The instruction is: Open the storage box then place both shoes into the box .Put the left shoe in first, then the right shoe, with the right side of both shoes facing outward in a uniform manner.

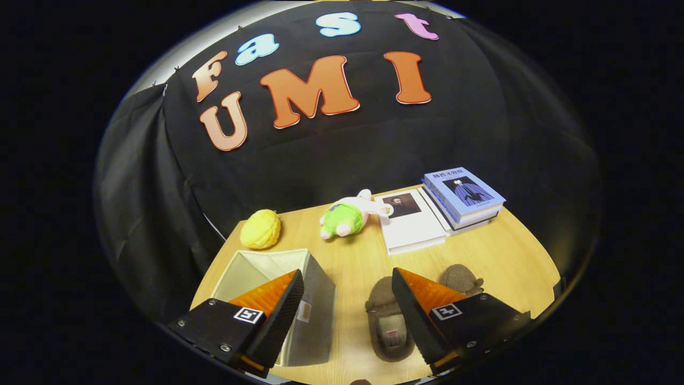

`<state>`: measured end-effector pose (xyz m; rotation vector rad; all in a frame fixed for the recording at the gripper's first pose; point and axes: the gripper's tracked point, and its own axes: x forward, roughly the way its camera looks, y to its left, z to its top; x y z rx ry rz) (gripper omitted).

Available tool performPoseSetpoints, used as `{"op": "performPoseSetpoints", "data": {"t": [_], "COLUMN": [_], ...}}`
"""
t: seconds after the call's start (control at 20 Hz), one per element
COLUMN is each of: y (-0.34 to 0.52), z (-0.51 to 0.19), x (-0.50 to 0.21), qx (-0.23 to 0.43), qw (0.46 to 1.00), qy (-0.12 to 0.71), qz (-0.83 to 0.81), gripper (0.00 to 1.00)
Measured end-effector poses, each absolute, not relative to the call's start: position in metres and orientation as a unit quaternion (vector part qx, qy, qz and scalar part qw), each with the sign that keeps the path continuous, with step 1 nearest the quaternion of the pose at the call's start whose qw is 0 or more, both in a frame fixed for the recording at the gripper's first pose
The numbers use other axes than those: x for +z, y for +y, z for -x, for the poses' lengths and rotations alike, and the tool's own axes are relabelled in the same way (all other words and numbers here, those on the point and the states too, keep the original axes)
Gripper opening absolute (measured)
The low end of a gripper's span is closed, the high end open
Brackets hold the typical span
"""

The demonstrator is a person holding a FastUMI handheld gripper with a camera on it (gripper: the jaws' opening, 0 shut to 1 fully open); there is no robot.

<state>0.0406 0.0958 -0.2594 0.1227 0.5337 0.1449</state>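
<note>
While the gripper (347,299) gapes wide and empty, books (464,199) and plush toy (344,218) lie beyond the shoes (389,321).

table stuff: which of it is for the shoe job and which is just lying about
For the job: storage box, already open; two brown shoes; gripper, fingers open above the table.

Lying about: yellow plush, green plush toy, white book, stack of blue books.

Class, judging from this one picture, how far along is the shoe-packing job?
Done: the storage box looks open and empty. In hand: nothing; the tongs are open above the table. Left: both brown shoes, one between the tongs, the other beyond.
</note>
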Motion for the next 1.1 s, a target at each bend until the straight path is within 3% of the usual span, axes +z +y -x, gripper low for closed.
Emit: {"op": "performPoseSetpoints", "data": {"t": [0.6,0.7,1.1], "y": [0.039,0.033,0.033], "z": [-0.020,-0.018,-0.022], "x": [-0.379,-0.397,-0.447], "qx": [0.021,0.013,0.010], "qw": [0.949,0.945,0.926], "qy": [0.313,0.326,0.376], "qz": [0.025,0.022,-0.012], "gripper": [0.97,0.90,0.47]}}
